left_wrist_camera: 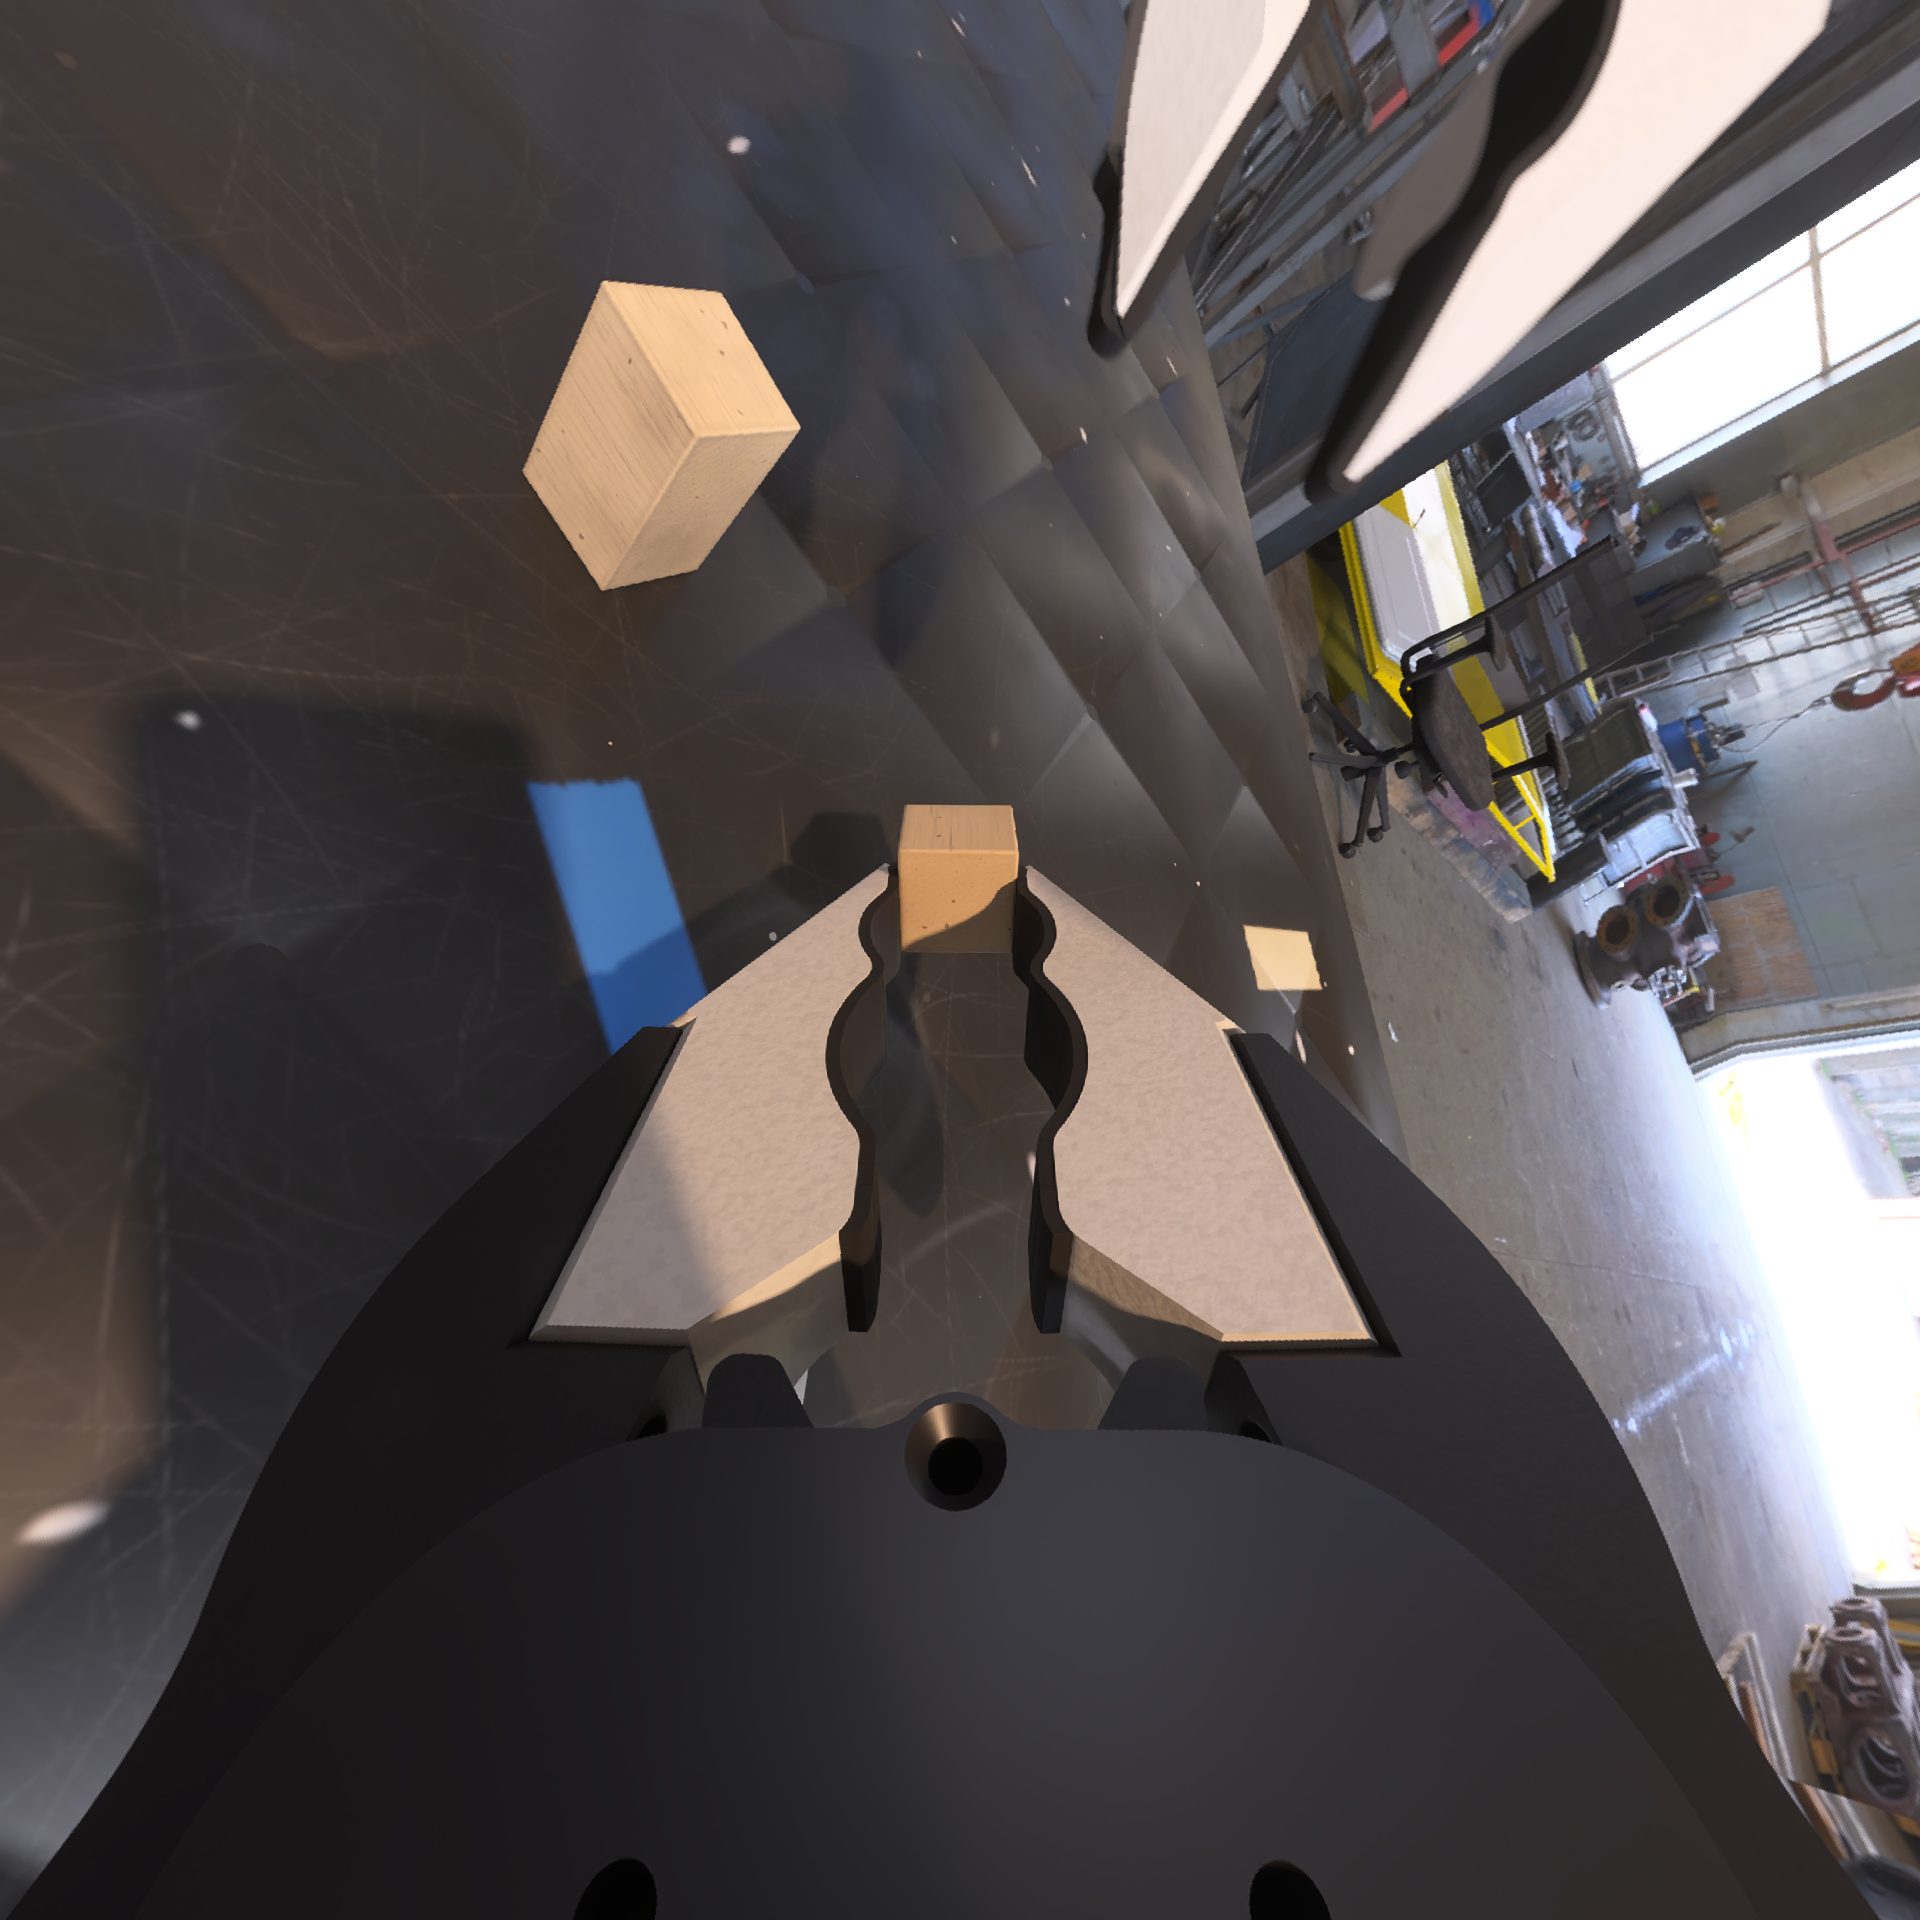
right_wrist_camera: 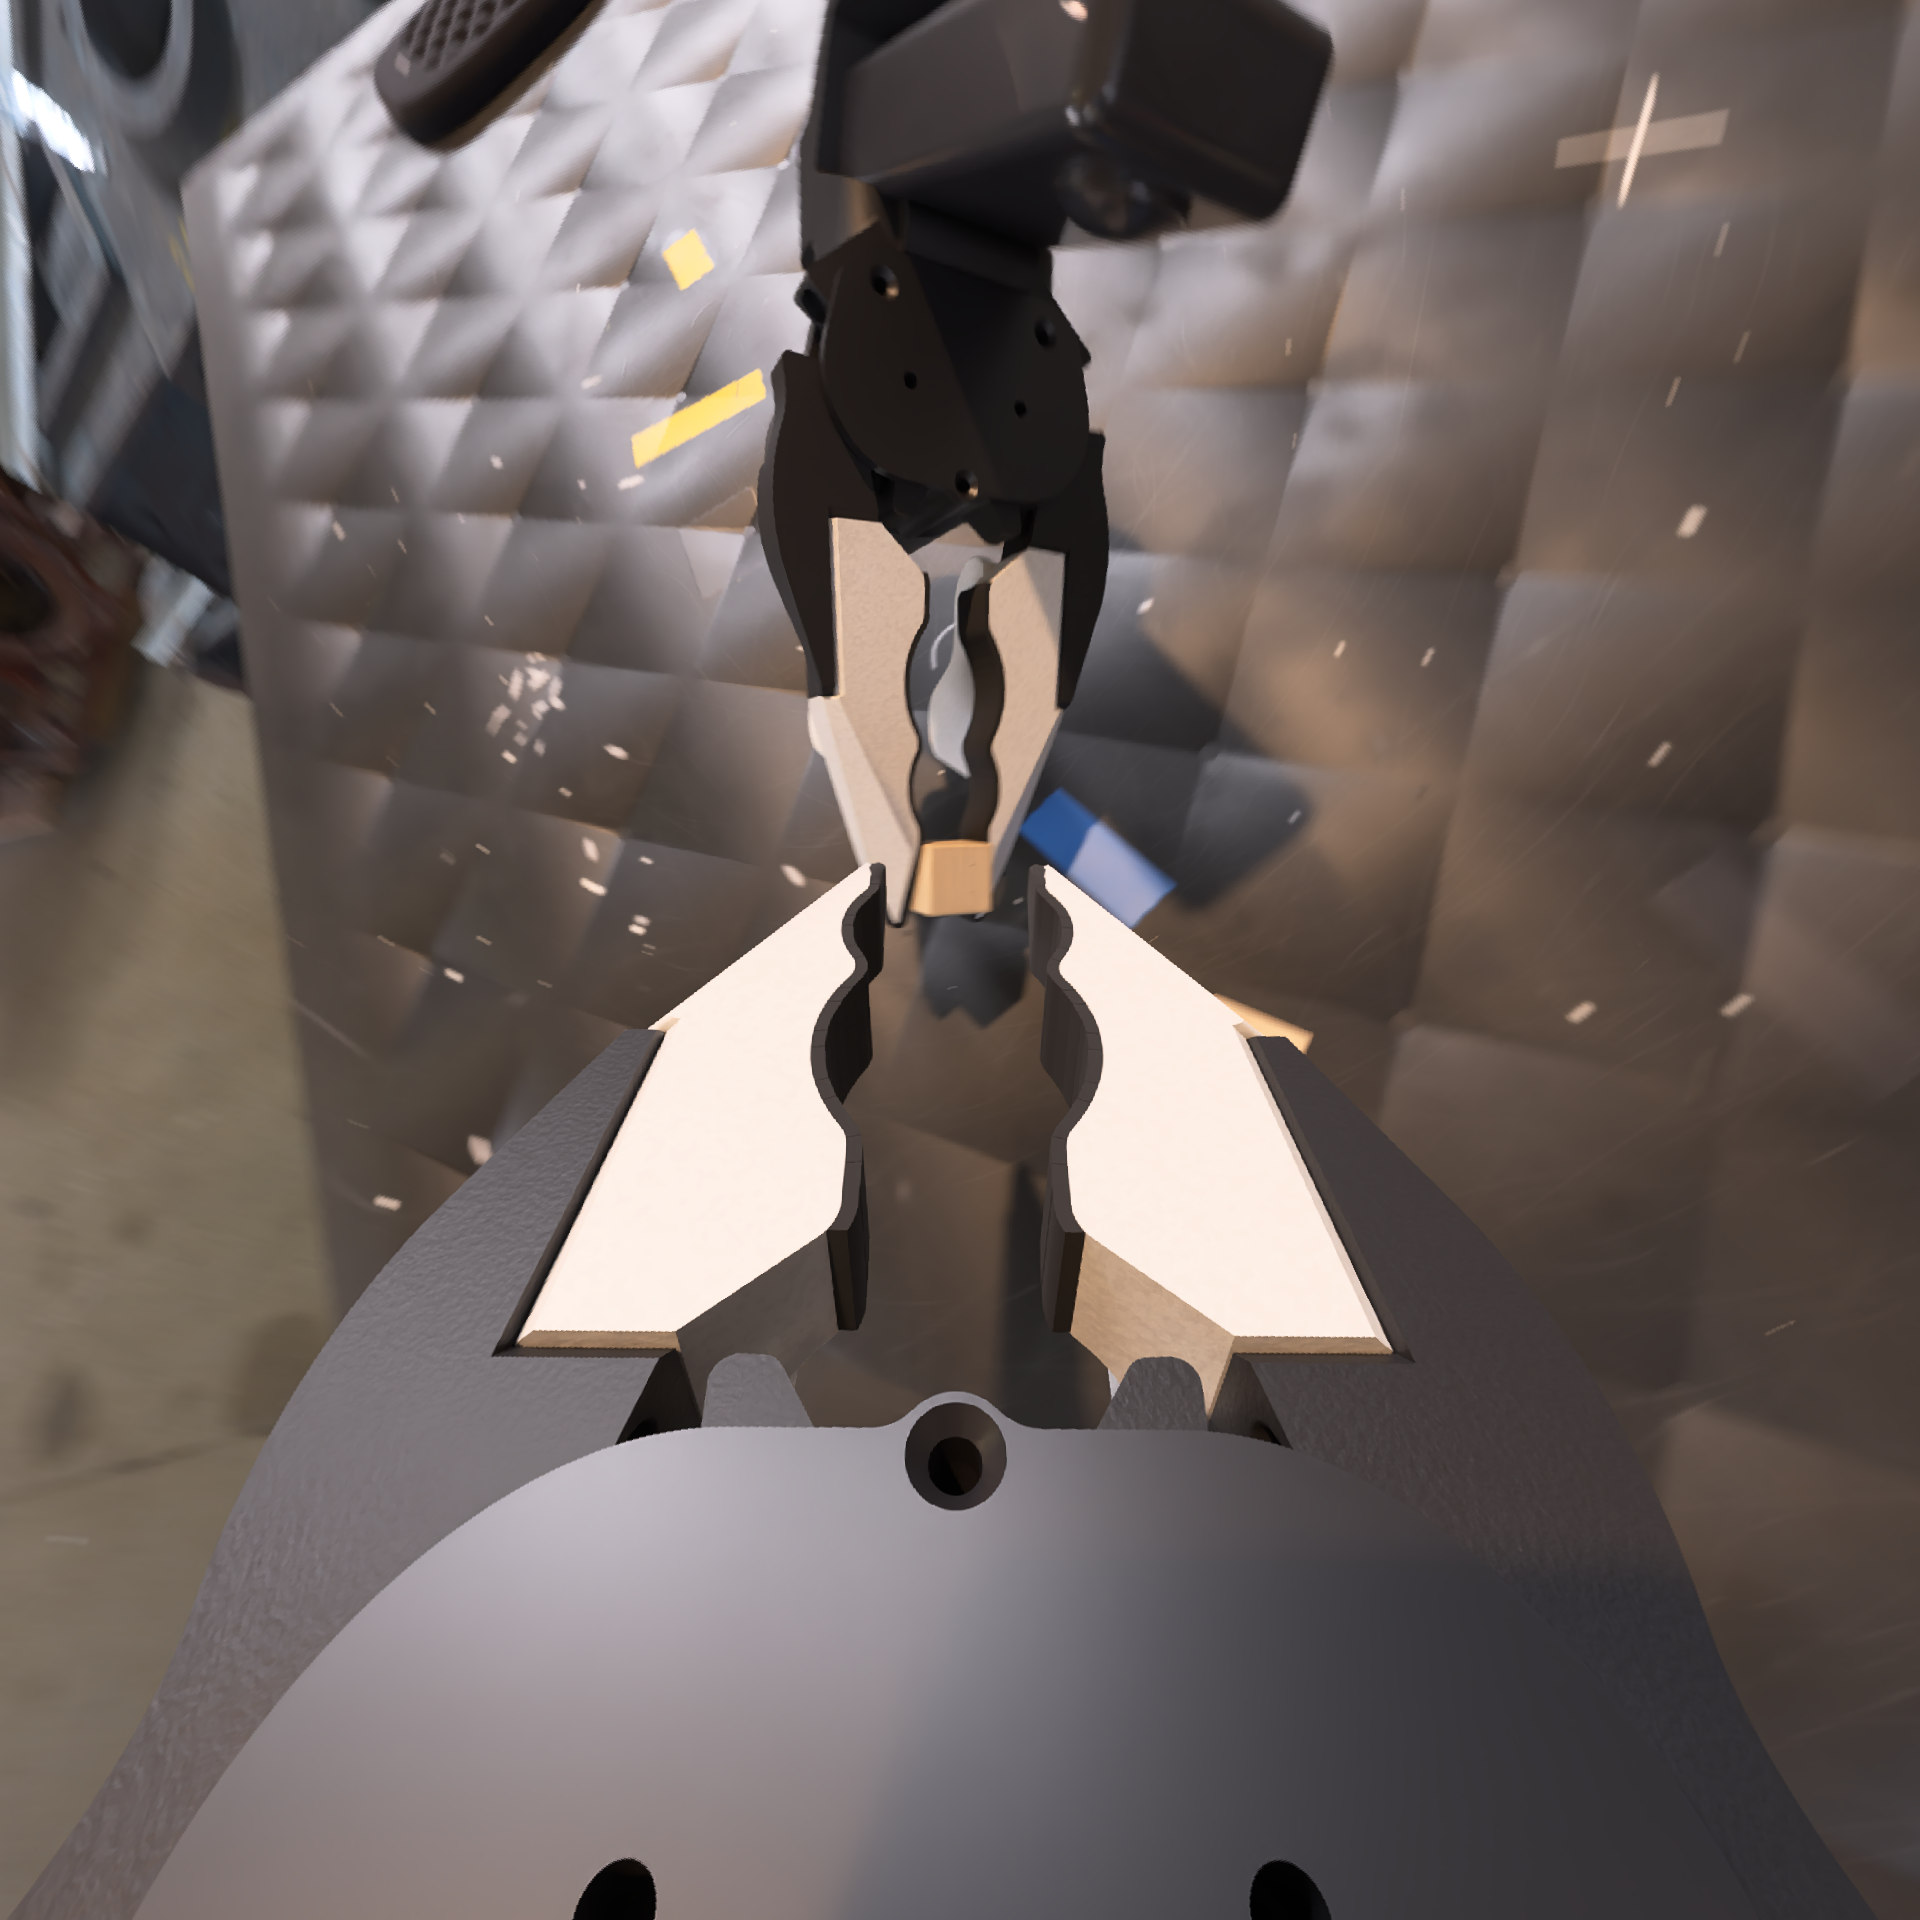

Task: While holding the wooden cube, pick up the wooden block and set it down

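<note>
L gripper (left_wrist_camera: 956,883): you're clenching the wooden cube (left_wrist_camera: 956,878) at the fingertips, above the table.
R gripper (right_wrist_camera: 956,883): jaws standing apart, nothing betw them; hovering facing the L one.
Wooden block (left_wrist_camera: 660,436): lying on the dark scratched table (left_wrist_camera: 312,312), well apart from the cube, not yet taken.
Handling (est.): looking rigid, light, smooth-faced wood; prob won't crush but may slip.
Grip pt: you're best closing across the two long flat faces, mid-length.

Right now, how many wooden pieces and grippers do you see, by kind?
Wooden cube: 1, held in the left gripper
Wooden block: 1, lying free on the dark table
Grippers: 2, the left and the right gripper, which holds nothing
Total: 4
</note>
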Robot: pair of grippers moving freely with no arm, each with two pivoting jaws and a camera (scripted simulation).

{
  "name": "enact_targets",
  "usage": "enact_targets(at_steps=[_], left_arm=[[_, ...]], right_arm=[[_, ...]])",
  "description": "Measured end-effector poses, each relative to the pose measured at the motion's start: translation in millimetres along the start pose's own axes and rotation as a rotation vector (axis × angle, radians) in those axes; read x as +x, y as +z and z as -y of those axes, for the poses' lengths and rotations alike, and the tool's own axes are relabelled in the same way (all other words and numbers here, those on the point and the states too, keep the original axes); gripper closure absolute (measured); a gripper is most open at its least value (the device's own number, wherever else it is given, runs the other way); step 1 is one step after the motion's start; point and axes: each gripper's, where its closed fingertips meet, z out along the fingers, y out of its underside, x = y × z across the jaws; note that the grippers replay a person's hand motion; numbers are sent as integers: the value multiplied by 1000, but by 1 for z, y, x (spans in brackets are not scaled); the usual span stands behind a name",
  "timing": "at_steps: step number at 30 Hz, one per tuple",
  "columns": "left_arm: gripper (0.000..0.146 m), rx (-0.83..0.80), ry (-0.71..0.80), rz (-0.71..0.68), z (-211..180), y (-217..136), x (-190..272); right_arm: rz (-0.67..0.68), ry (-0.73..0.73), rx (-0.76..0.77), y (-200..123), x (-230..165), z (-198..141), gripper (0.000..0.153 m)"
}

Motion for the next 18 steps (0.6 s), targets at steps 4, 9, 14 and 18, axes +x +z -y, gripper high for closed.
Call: enact_targets(at_steps=[4, 9, 14, 18], left_arm=[[126, 7, -18, -7, 1, 0, -1], [126, 28, -43, -18, 3, -2, -4], [126, 40, -35, 9, 5, -4, -12], [126, 53, -78, -33, 5, -6, -14]], right_arm=[[-36, 213, -27, 5, -9, -7, 115], [-276, 219, -93, 14, -2, -17, 105], [-457, 101, -192, 3, 11, -19, 102], [-430, -58, -240, -13, 28, -26, 105]])
